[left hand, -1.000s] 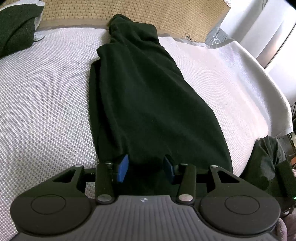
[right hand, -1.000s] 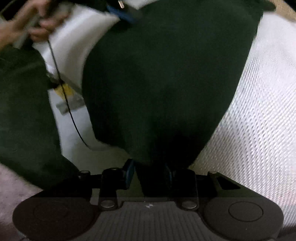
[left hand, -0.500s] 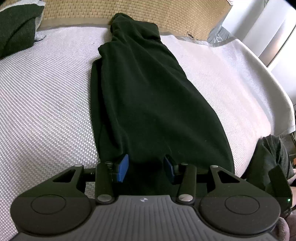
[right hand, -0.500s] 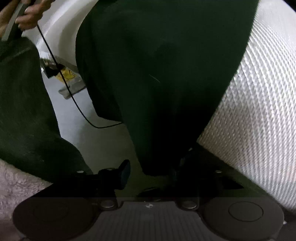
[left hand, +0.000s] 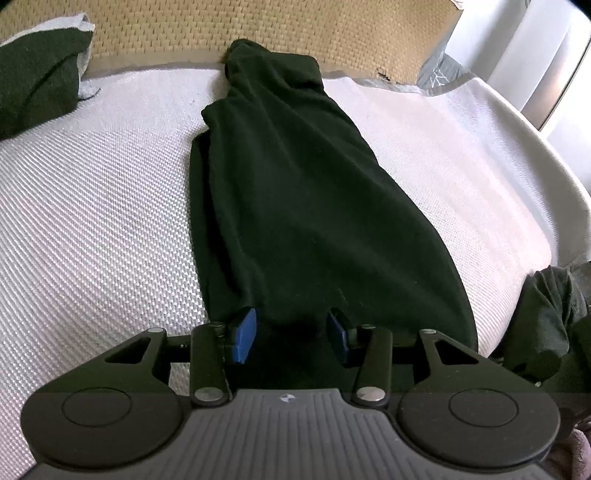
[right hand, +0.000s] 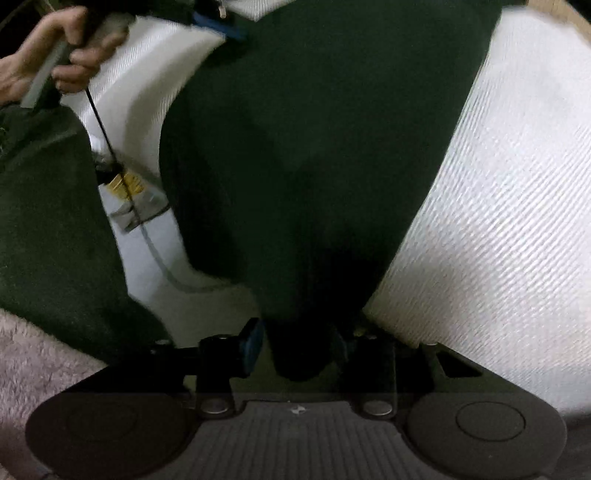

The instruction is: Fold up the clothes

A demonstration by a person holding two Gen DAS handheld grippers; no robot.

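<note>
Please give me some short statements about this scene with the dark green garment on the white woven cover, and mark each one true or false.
1. The long dark green fleece garment lies stretched along the white woven cover. True.
2. The far end of the garment reaches the tan woven headboard. True.
3. The garment is bright red. False: it is dark green.
4. The near edge of the garment sits between the blue pads of the left gripper. True.
5. The right gripper has nothing between its jaws. False: dark green cloth hangs between them while they are closing.
</note>
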